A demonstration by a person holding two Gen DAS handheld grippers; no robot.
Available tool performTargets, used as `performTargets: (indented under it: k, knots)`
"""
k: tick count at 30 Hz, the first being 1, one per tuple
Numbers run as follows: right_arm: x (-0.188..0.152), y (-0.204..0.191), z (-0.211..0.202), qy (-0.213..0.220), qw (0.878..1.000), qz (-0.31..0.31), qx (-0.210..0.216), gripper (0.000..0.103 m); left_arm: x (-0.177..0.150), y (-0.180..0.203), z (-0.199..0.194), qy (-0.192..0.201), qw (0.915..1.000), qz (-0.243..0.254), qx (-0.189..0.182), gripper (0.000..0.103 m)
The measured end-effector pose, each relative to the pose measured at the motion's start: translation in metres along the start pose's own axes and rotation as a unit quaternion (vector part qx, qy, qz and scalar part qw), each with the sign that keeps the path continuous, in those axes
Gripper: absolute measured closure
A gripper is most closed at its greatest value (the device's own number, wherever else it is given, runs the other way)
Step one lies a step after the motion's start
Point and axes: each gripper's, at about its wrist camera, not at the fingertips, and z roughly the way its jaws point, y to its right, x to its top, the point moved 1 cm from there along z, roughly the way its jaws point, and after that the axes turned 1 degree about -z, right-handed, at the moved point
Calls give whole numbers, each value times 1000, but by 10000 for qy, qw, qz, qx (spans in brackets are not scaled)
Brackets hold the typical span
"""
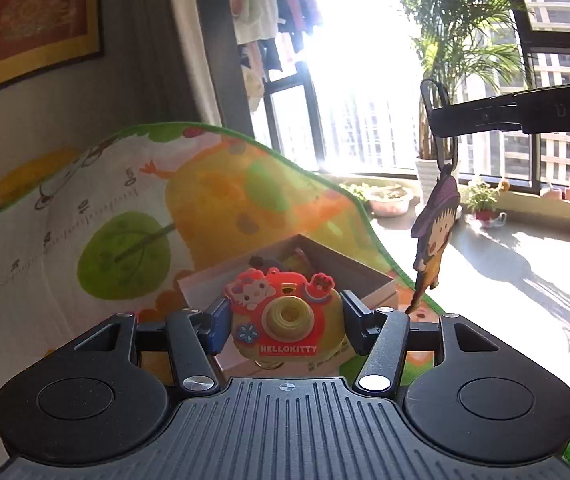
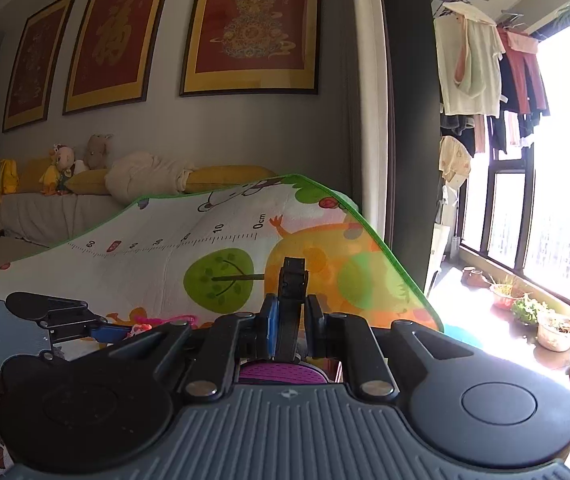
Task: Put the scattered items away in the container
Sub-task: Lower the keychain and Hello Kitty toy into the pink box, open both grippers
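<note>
Now the left hand-held gripper [image 1: 285, 320] pinches a red and yellow toy camera [image 1: 285, 320] between its two pads, one pad pressed on each side of the toy; the words HELLOKITTY run along its lower front. Just behind the toy sits an open cardboard box [image 1: 365, 276] on a colourful play mat [image 1: 125, 220], near the mat's green-trimmed right edge. A few small items lie inside the box, too blurred to name.

From the left wrist view, the right hand-held gripper [image 1: 435, 122] reaches in from the right, above the mat's right edge. Its pads are pressed together on the black strap [image 2: 291, 300] of a flat cartoon-girl charm [image 1: 433, 236] with a purple hat, which hangs free in the air below the fingertips, clear of the mat and beside the box. In the right wrist view the strap stands upright between the pads, and the purple hat shows just below them.

The mat bears a printed ruler and a green tree. Past its far edge, a bed [image 2: 45, 208] carries plush toys and yellow pillows.
</note>
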Motion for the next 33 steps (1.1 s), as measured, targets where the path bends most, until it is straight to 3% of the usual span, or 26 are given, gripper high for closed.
performTargets:
  k: [7, 9, 11, 14, 22, 24, 29, 33]
  knots:
    - [9, 9, 69, -203, 9998, -60, 0, 90, 16, -32, 76, 72, 9997, -175, -174, 42]
    - [3, 14, 108, -612, 9978, 219, 101, 90, 9, -38, 103, -219, 9983, -255, -471, 34]
    - [-8, 19, 149, -1048, 9937, 395, 84, 89, -1, -49, 122, -513, 9958, -468, -603, 17]
    - [-24, 28, 191, -1372, 9895, 441, -64, 86, -11, -69, 114, -538, 9935, -828, -573, 6]
    - [-35, 50, 177, -1371, 9892, 518, 71, 57, -38, -98, 65, -522, 9942, -905, -253, 3]
    - [-40, 50, 171, -1483, 9875, 508, 153, 45, -46, -104, 62, -582, 9928, -1037, -134, 2]
    - [-53, 38, 164, -1695, 9842, 402, 318, 47, -65, -112, 55, -800, 9884, -1291, 92, 2]
    - [-62, 22, 169, -2071, 9742, 518, 734, 61, -77, -115, 46, -902, 9861, -1386, 176, 2]
